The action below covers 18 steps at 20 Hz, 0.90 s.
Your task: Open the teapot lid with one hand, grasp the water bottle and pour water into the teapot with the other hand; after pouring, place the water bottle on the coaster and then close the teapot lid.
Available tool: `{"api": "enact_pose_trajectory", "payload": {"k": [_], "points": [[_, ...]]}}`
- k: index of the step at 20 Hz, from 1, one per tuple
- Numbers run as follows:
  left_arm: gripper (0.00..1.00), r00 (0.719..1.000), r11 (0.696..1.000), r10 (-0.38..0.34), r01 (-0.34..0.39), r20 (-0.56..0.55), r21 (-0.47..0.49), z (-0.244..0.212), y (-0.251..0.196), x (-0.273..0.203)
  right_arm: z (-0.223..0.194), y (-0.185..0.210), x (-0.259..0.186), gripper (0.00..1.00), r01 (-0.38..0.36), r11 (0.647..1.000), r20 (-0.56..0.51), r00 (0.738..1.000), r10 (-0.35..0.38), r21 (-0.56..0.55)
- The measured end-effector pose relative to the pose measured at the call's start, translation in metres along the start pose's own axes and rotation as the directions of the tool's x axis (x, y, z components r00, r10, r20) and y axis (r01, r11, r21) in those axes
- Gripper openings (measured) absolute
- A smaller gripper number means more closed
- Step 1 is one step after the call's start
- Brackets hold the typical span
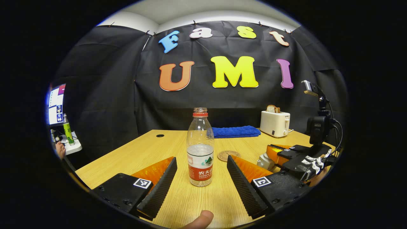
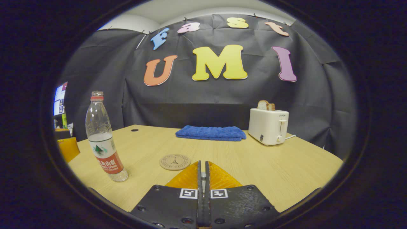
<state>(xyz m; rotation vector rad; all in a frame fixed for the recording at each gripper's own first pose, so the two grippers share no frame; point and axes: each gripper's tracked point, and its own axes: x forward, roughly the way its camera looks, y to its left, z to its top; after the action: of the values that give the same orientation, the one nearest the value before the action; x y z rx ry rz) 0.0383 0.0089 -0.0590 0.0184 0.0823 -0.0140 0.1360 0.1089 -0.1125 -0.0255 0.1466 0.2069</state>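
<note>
An uncapped clear water bottle, about half full and with a red label, stands upright on the wooden table. My left gripper is open, one finger on each side of the bottle and neither touching it. A round cork coaster lies just behind the bottle. At the right, my right gripper is shut, its tips on a pale grey teapot lid, which is partly hidden. A sliver of that grey piece shows between the closed fingers in the right gripper view.
A white toaster with bread in it stands at the back right. A folded blue towel lies along the back edge. A monitor and a green bottle are off the table's left side. A thumb shows at the bottom.
</note>
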Motion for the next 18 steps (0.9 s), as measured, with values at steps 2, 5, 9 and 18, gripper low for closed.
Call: {"api": "enact_pose_trajectory", "payload": {"k": [2,5,9,18], "points": [[0.99,1.0,1.0,-0.002,0.002,0.011,-0.013,-0.002,0.0,0.004,0.014,-0.007,-0.006,0.0,0.007,1.0,0.029,1.0,-0.007,0.01],[1.0,1.0,0.999,0.011,-0.01,0.028,-0.03,-0.005,0.005,0.016,0.03,-0.015,-0.016,0.0,-0.008,1.0,0.059,0.998,0.006,0.026],[1.0,0.999,1.0,0.002,-0.002,0.043,-0.007,-0.013,0.008,0.041,0.04,-0.028,-0.032,0.0,-0.018,0.999,0.09,0.996,0.015,0.03],[0.99,0.997,1.0,-0.004,0.002,0.082,0.02,-0.016,0.011,0.086,0.032,-0.045,-0.039,0.0,-0.018,1.0,0.096,0.995,0.017,0.011]]}}
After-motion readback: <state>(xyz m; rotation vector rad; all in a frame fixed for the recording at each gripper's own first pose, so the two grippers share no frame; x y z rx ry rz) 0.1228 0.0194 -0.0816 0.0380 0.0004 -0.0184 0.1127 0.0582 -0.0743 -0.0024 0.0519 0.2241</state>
